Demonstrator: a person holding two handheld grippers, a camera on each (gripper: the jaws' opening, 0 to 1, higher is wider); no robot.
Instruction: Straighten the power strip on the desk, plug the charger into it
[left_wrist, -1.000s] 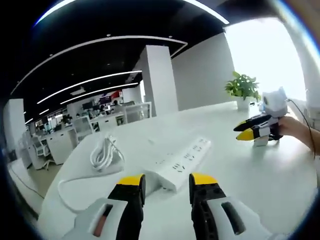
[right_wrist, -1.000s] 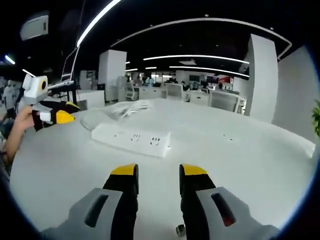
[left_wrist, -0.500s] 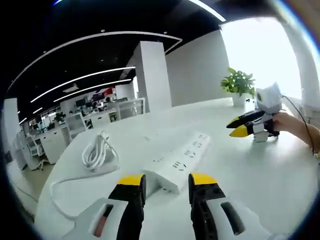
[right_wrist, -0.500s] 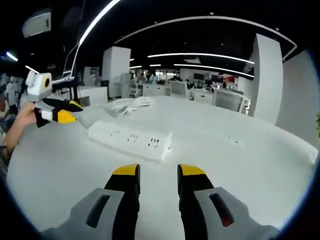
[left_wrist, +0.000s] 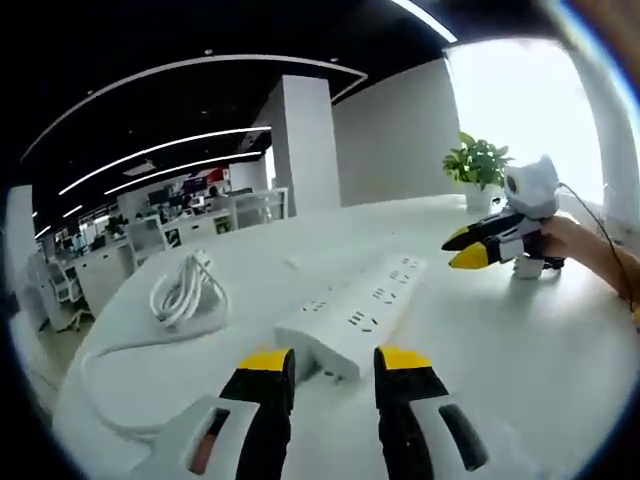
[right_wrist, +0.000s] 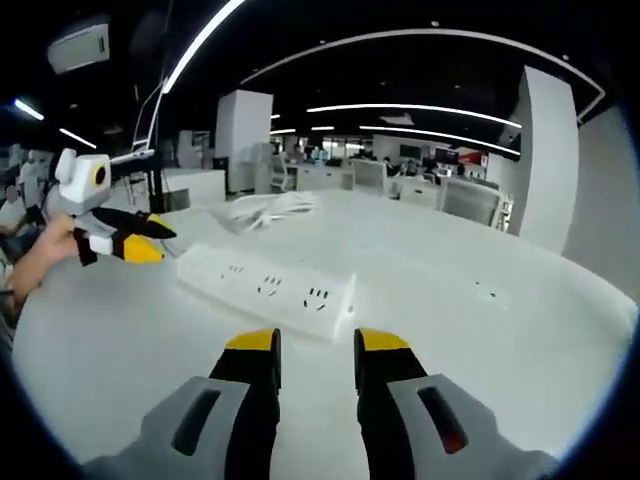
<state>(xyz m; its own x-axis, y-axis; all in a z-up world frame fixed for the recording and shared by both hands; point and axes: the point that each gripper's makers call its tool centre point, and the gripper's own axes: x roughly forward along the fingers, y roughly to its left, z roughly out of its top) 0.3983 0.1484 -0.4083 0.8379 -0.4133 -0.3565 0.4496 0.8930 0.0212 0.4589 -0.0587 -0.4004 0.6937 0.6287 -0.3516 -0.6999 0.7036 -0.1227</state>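
A long white power strip (left_wrist: 352, 316) lies at a slant on the white desk (left_wrist: 520, 360), its near end just ahead of my left gripper (left_wrist: 330, 362), which is open with nothing between its yellow-tipped fingers. In the right gripper view the power strip (right_wrist: 268, 288) lies crosswise, its right end close in front of my right gripper (right_wrist: 316, 346), also open and holding nothing. A coiled white charger cable (left_wrist: 186, 292) rests left of the strip, and the same cable (right_wrist: 265, 210) shows beyond the strip in the right gripper view. The right gripper (left_wrist: 482, 243) and the left gripper (right_wrist: 128, 239) each appear in the other's view.
A potted plant (left_wrist: 482, 168) stands at the desk's far edge by the bright window. A thin white cord (left_wrist: 110, 345) trails from the coil toward the desk's left edge. Office desks and chairs (right_wrist: 400, 185) fill the background beyond the table.
Both grippers have come closer to the power strip, which looks larger in each view. The jaws keep the same opening.
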